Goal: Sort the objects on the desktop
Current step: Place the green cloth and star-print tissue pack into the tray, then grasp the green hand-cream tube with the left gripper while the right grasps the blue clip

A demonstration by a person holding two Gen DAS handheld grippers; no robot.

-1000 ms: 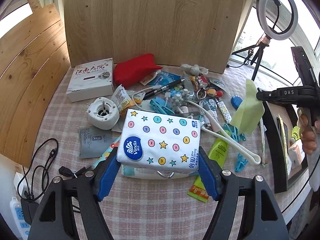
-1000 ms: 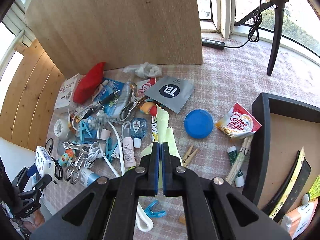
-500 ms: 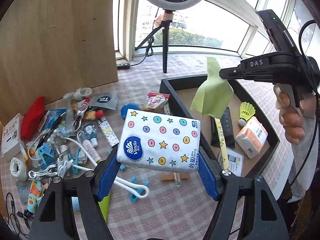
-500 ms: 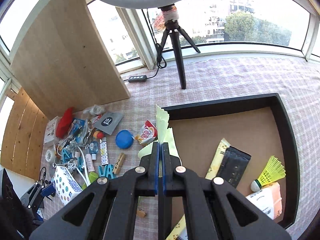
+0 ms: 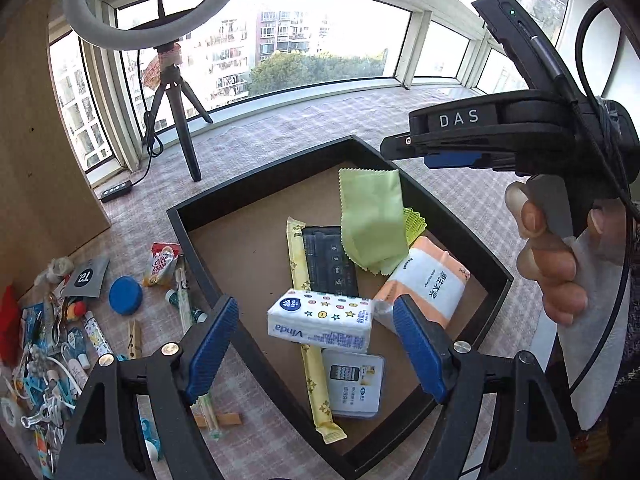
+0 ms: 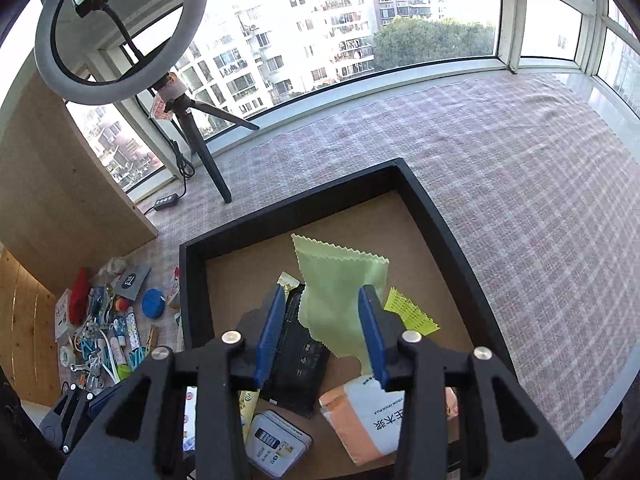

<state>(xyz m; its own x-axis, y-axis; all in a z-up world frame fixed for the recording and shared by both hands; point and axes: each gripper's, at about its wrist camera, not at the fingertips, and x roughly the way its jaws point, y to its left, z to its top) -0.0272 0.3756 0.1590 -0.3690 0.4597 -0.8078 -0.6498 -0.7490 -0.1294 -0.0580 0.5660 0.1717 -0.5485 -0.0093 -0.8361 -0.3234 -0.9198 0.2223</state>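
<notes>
My left gripper [image 5: 316, 346] hangs over the black tray [image 5: 260, 184], its jaws opening. The white Vinda tissue pack [image 5: 320, 320] with coloured stars lies tilted between the blue pads [image 5: 212, 344], with a gap on each side. My right gripper [image 6: 322, 336] is also over the tray [image 6: 288, 216], jaws opening. The light green cloth [image 6: 340, 292] hangs loose between and below its pads, touching neither. In the left wrist view the right gripper [image 5: 452, 158] is at the upper right, and the cloth [image 5: 372, 224] floats below it.
The tray holds an orange-and-white tissue pack [image 5: 424, 280], a black packet [image 5: 328, 264], a long yellow sachet [image 5: 308, 320], a white card box [image 5: 352, 380] and a yellow-green shuttlecock [image 6: 408, 312]. Left of it lies clutter, with a blue lid [image 5: 126, 295]. A ring-light tripod [image 5: 184, 136] stands behind.
Both grippers swung from the clutter to above the tray. The right jaws opened and let go of the green cloth. The left jaws widened and the tissue pack came free.
</notes>
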